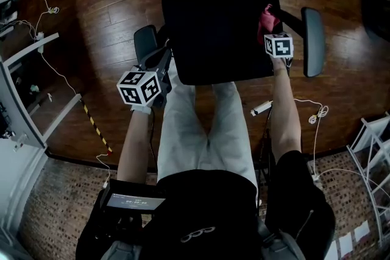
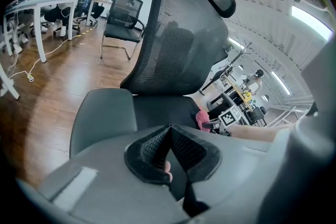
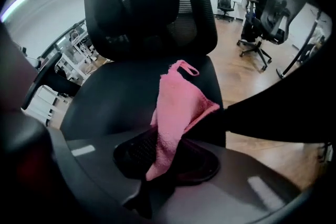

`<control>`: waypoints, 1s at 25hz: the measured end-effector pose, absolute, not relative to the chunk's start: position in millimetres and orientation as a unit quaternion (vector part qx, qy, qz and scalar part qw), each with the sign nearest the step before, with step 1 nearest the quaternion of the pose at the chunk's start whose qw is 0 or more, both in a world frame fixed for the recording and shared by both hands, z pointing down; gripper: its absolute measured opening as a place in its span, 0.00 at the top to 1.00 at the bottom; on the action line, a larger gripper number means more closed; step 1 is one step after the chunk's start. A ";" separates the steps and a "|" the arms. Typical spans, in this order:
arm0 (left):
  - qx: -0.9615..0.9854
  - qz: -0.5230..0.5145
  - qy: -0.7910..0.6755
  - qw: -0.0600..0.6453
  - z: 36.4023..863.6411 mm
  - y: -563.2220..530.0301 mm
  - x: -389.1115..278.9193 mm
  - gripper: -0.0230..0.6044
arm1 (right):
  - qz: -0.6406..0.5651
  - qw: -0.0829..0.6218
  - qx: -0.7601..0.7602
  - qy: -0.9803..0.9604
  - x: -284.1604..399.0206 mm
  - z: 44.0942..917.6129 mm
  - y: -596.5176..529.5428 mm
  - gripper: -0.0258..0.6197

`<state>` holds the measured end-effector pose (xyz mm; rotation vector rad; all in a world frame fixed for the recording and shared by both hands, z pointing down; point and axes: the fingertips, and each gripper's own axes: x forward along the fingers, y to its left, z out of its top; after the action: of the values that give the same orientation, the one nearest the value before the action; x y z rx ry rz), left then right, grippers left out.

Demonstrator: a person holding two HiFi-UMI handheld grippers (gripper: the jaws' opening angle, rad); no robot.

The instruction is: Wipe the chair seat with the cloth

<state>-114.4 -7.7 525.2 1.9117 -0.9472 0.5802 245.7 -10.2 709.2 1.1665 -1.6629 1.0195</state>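
Note:
The black chair seat [image 1: 213, 27] lies in front of me, its mesh backrest [image 3: 152, 2] rising behind it. A pink cloth [image 3: 178, 107] hangs from my right gripper [image 3: 165, 149], which is shut on it, and drapes onto the seat's right side. In the head view the cloth [image 1: 267, 17] shows just beyond the right gripper [image 1: 270, 27]. My left gripper [image 2: 169, 131] is shut with nothing in it. It hovers over the seat's front left corner, beside the left armrest [image 2: 102, 118]. From the left gripper view the cloth [image 2: 202, 119] sits across the seat.
The right armrest [image 1: 312, 41] stands just right of the right gripper. White cables [image 1: 314, 115] trail over the wooden floor. A white desk frame [image 1: 24, 52] is at the left. Other chairs [image 2: 123, 13] and seated people are in the background.

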 end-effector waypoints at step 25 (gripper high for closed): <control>0.770 0.228 -0.374 0.465 529.0 -7.1 -105.3 0.97 | 0.381 0.463 0.423 -0.679 77.4 727.3 41.3 0.85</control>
<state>-105.3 -7.1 529.0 1.8903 -0.9184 0.5611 77.4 41.3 727.3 1.0385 -1.6697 0.9371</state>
